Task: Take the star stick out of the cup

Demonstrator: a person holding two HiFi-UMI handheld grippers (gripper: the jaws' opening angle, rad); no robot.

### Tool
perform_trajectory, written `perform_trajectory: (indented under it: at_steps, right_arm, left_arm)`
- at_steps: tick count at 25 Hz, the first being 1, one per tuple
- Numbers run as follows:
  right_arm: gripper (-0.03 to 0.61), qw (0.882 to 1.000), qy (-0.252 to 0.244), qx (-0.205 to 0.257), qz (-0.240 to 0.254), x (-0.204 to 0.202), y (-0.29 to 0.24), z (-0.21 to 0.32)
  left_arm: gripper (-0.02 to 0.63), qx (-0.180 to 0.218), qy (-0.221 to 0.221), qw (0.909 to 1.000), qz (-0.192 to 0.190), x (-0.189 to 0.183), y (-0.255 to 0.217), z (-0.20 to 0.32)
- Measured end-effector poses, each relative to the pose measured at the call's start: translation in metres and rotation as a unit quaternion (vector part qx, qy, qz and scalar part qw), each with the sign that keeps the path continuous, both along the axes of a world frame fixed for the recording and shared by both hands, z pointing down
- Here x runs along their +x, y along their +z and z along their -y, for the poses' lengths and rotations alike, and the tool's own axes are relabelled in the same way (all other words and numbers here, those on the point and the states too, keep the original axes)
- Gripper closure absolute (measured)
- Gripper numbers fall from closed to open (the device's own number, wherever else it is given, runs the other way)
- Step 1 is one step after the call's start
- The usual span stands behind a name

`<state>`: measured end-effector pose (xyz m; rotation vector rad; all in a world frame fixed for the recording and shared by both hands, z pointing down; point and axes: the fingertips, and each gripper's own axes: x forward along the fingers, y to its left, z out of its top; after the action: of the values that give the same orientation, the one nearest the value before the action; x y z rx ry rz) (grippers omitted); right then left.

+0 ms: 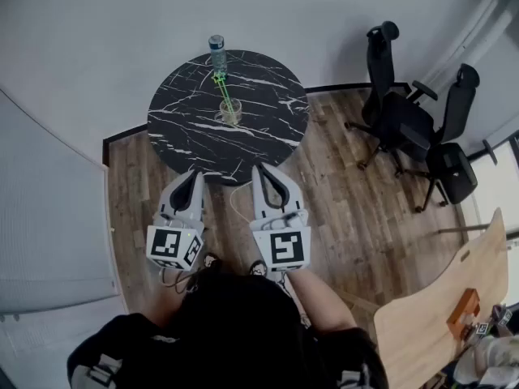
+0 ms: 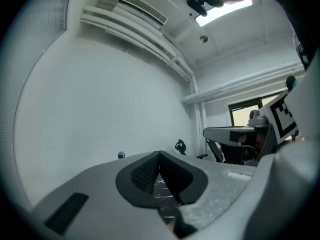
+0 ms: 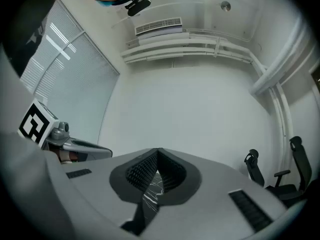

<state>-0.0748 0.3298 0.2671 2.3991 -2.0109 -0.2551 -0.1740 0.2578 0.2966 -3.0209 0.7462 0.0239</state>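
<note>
L gripper (image 1: 193, 177) and R gripper (image 1: 261, 171): both clenched tip to tip, nothing betw. jaws, side by side just off the 6 o'clock edge of round marble table (image 1: 268, 140). Green star stick (image 1: 225, 91): in clear cup (image 1: 231, 113) near table centre, leaning toward 11 o'clock, star end near bottle (image 1: 216, 53) at 12.

Prob. best: open one gripper, approach from 6, pinch shaft above rim, lift along the lean. Steady cup w/ the other to avoid tipping.

Writing: only square markers on cubes; bottle label too small to read.
</note>
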Motion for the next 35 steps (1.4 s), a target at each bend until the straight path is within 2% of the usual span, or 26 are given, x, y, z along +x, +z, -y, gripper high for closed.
perform_trajectory:
  at_steps: [5,9,14,17,26,32,35]
  right_arm:
    - [0.583,1.0,-0.018,-0.004,0.002,0.008,0.005,-0.014]
    - [0.583,0.999,-0.023,-0.018,-0.032,0.01,0.015,-0.017]
    - [0.583,0.999,-0.048,-0.019,-0.013,0.01,0.031,-0.01]
    - [0.583,0.997,-0.065,-0.038,-0.011,0.011,0.043,-0.002]
    - [0.583,0.994,-0.083,-0.075,-0.016,0.042,0.063,0.049]
    - [0.583,0.988,-0.114,-0.103,0.027,0.068,0.09,0.109]
    - [0.583,0.984,-0.113,-0.133,0.021,0.086,0.101,0.142]
  left_arm:
    - [0.614,0.0,-0.002,1.0,0.008,0.015,0.0,-0.018]
    - [0.615,0.003,-0.005,0.9998,0.016,0.019,0.005,-0.03]
    - [0.615,-0.011,-0.013,0.9989,0.043,0.018,0.026,-0.025]
    - [0.615,-0.018,-0.012,0.9986,0.048,0.024,0.034,-0.016]
    - [0.615,-0.031,0.002,0.9981,0.053,0.064,0.05,0.041]
    - [0.614,-0.057,0.023,0.9956,0.07,0.095,0.078,0.103]
    - [0.615,-0.069,0.029,0.994,0.079,0.112,0.088,0.136]
